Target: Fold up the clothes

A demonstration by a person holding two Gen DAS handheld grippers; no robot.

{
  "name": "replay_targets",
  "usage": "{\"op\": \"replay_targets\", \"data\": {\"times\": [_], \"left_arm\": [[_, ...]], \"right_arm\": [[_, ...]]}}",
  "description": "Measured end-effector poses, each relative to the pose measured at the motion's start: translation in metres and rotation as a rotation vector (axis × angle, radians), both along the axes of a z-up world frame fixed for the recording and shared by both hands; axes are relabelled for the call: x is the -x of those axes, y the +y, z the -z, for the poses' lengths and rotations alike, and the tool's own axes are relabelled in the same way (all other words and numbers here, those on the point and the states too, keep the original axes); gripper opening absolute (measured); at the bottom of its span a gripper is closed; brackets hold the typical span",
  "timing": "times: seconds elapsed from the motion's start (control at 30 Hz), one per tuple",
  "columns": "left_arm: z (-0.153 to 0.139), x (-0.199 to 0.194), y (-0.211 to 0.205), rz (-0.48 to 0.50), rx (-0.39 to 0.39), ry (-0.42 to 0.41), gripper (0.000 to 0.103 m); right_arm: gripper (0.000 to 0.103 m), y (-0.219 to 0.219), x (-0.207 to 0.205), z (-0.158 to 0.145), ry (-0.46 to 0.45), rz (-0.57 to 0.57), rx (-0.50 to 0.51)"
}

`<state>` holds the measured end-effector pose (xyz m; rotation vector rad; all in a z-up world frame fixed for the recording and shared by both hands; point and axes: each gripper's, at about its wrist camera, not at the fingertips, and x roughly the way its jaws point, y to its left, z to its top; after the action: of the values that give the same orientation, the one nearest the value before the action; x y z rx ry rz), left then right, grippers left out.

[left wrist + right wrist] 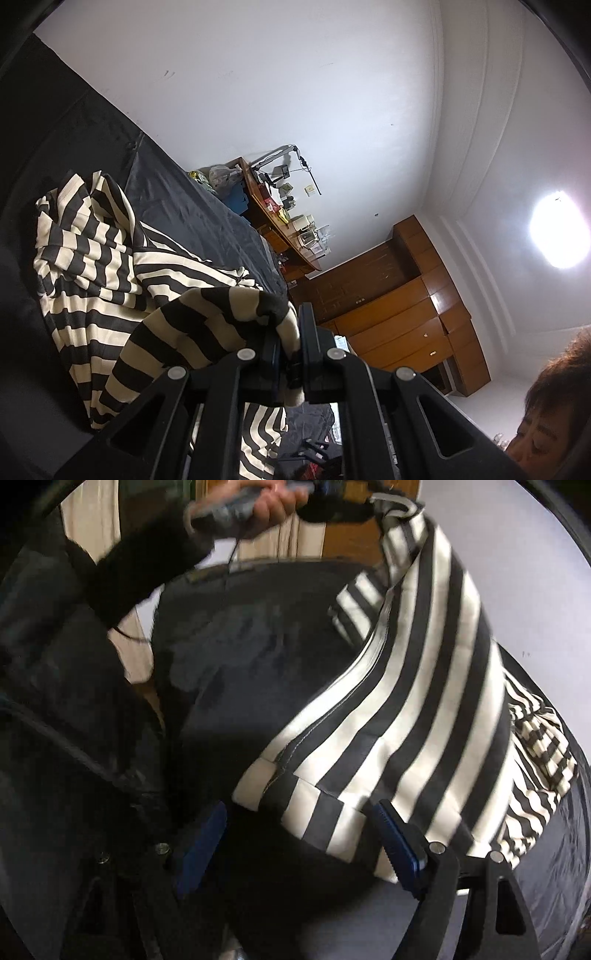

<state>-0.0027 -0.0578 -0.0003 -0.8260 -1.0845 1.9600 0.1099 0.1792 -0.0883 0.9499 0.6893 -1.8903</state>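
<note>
Now the left claw [288, 354] is squeezed tight on the striped top [417, 709], holding it up over the dark bed [192, 206]. The right claw [295, 834] is open, the hem between its blue pads, not pinched. Soft, floppy, light; grab the hem's corner.

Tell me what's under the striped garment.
Under the striped garment lies a dark bedsheet, visible around its edges in both views. Whatever sits directly beneath the bunched fabric is covered. One end is lifted, pinched in the left gripper.
</note>
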Motion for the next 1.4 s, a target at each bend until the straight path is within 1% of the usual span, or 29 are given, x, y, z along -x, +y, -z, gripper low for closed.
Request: {"op": "replay_targets", "data": {"times": [0.03, 0.07, 0.1, 0.17, 0.2, 0.27, 0.33, 0.53, 0.6, 0.7, 0.83, 1.03, 1.1, 1.2, 1.4], "left_arm": [[-0.001, -0.001, 0.0, 0.0, 0.001, 0.003, 0.008], [-0.001, -0.003, -0.001, -0.001, 0.001, 0.005, 0.008], [-0.001, -0.003, -0.001, 0.0, 0.001, 0.007, 0.008], [-0.001, -0.005, -0.002, 0.001, -0.001, 0.011, 0.008], [-0.001, -0.005, -0.002, 0.001, -0.002, 0.012, 0.008], [0.0, -0.006, -0.003, 0.0, -0.006, 0.013, 0.008], [0.003, -0.004, -0.004, -0.004, -0.013, 0.008, 0.008], [0.007, 0.0, -0.007, -0.01, -0.022, 0.001, 0.008], [0.007, 0.002, -0.008, -0.012, -0.023, 0.001, 0.008], [0.008, 0.005, -0.008, -0.015, -0.025, 0.0, 0.008], [0.008, 0.012, -0.008, -0.022, -0.031, 0.002, 0.008], [0.002, 0.025, -0.01, -0.036, -0.038, 0.018, 0.008], [0.0, 0.034, -0.009, -0.037, -0.038, 0.019, 0.008], [0.0, 0.051, -0.006, -0.043, -0.036, 0.007, 0.008], [0.018, 0.101, -0.007, -0.075, -0.046, -0.063, 0.008]], "right_arm": [[0.077, -0.003, 0.005, 0.002, -0.014, 0.009, 0.004], [0.062, -0.004, 0.011, 0.002, -0.027, 0.029, 0.016], [0.038, -0.004, 0.015, 0.001, -0.027, 0.053, 0.023], [0.019, -0.002, 0.024, -0.001, -0.033, 0.097, 0.039], [0.018, -0.001, 0.027, -0.002, -0.044, 0.115, 0.051], [0.016, 0.003, 0.033, -0.004, -0.069, 0.147, 0.085], [0.014, 0.007, 0.035, -0.007, -0.073, 0.172, 0.115], [0.013, 0.033, 0.052, -0.033, -0.089, 0.271, 0.293], [0.013, 0.039, 0.056, -0.038, -0.086, 0.291, 0.326], [0.013, 0.043, 0.059, -0.046, -0.069, 0.311, 0.35], [0.013, 0.055, 0.059, -0.063, -0.017, 0.358, 0.377], [0.013, 0.077, 0.087, -0.098, 0.141, 0.491, 0.44], [0.013, 0.085, 0.101, -0.108, 0.185, 0.541, 0.449], [0.013, 0.094, 0.132, -0.117, 0.241, 0.617, 0.43], [0.013, 0.105, 0.202, -0.115, 0.289, 0.747, 0.345]]}}
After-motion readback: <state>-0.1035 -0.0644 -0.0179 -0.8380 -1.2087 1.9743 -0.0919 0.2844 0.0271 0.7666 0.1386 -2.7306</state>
